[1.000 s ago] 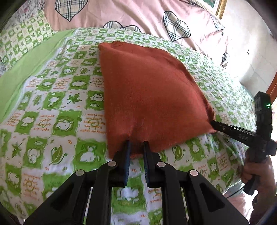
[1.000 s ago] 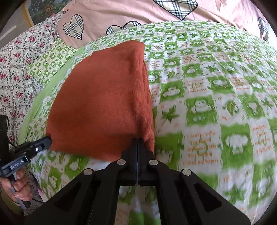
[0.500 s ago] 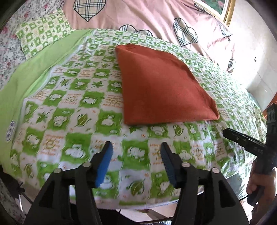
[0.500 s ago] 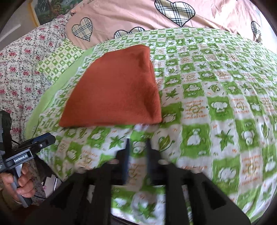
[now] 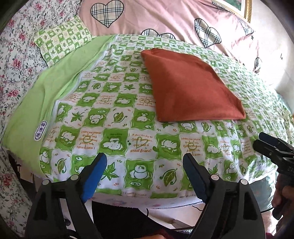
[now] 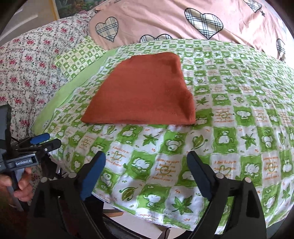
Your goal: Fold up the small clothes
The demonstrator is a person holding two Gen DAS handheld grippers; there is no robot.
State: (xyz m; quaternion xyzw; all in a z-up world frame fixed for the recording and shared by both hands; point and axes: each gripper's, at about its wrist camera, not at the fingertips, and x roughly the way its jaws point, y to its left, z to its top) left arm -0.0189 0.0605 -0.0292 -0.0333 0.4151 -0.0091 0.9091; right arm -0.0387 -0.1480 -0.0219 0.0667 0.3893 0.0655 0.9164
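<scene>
**Rust cloth folded on the bed, both tools spread wide**

Rust-orange cloth (image 5: 191, 92) lying flat and folded on the green-and-white checked bedspread (image 5: 114, 132), touched by neither tool. Seen from the left wrist as a slanted four-sided shape, one corner pointing away towards the pink heart-print quilt (image 5: 165, 16), near edge straight and smooth. Seen from the right wrist as a wedge (image 6: 145, 92), narrow at the far end, broad at the near end, thick folded edge along its right side.

Left gripper (image 5: 145, 161) short of the cloth, over the bedspread's near edge, jaws spread wide, blue pads (image 5: 93, 176) facing each other, nothing between them. Right gripper (image 6: 147, 160) likewise short of the cloth, over the near edge, jaws spread wide and holding nothing. Each tool also visible in the other's view: right one to the right of the cloth, off the bed's corner, gripped by a hand (image 5: 281, 200); left one to the left of the cloth, beside the bed, handle in a hand (image 6: 20, 182).

Left of the cloth, plain green sheet strip (image 5: 55, 86) with a small white label (image 5: 40, 130). Beyond that, small checked pillow (image 5: 62, 40) and floral fabric (image 5: 12, 60). Past the quilt, gilt picture frame (image 5: 246, 9) at top right.
</scene>
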